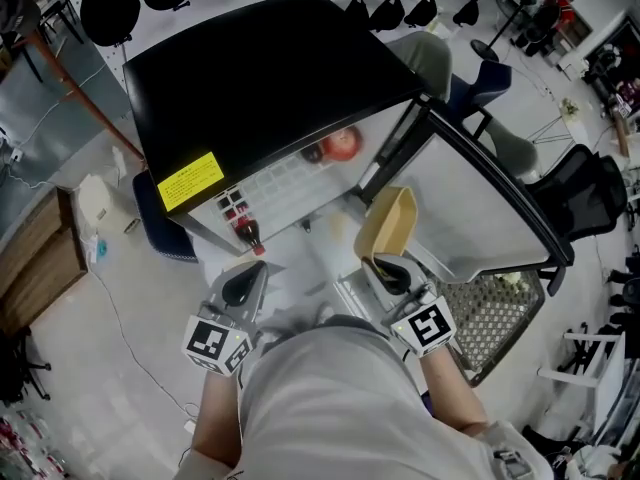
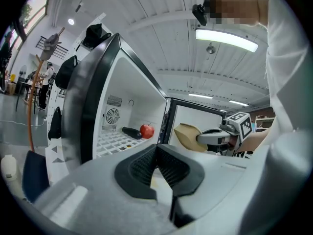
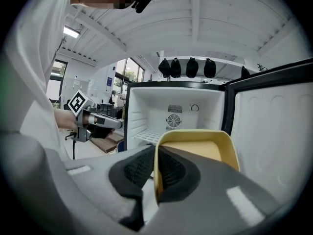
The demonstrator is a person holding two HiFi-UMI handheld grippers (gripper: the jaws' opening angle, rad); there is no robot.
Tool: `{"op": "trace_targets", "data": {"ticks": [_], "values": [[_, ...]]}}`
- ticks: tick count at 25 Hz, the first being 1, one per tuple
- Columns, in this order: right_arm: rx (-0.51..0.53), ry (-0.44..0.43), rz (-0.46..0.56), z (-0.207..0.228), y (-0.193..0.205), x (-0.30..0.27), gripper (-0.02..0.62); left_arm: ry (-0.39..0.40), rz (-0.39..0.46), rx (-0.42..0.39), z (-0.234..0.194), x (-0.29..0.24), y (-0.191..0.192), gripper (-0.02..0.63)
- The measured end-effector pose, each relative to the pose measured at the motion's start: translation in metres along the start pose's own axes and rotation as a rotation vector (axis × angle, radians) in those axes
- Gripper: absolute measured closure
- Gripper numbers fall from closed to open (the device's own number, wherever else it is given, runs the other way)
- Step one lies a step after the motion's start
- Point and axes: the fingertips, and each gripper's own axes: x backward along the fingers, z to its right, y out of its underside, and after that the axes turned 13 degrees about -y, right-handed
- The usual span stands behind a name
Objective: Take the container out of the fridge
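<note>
Presently the container is outside the fridge, held in the air just in front of the open compartment and left of the swung-out door. I have it pinched by one side wall: my right gripper has its ribbed black pads pressed onto the rim, one inside and one outside. It is a mustard-yellow tub with rounded corners, thin-walled and smooth, and empty as far as I can see into it.

Judgement: it is light and fairly stiff, probably plastic. A single-wall grip lets it swing, and the slick wall could slide on the pads. A hold near a corner, where the rim is stiffest, would suit best.

My left gripper hangs to the left, jaws closed with nothing between them. Farther in, the white interior shows a wire shelf carrying a red apple with a dark oblong item just beside it. The fridge casing is glossy black, with a yellow label on its left side
</note>
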Motion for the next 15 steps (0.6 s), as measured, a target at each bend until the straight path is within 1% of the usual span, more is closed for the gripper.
{"op": "trace_targets", "data": {"ticks": [7, 15], "values": [[0.004, 0.005, 0.006, -0.0006, 0.0027, 0.0061, 0.58, 0.019, -0.012, -0.015, 0.0077, -0.0056, 0.0007, 0.598], [0.012, -0.007, -0.03, -0.0044, 0.0084, 0.0027, 0.58, 0.021, -0.022, -0.015, 0.0096, -0.0043, 0.0005, 0.598]]}}
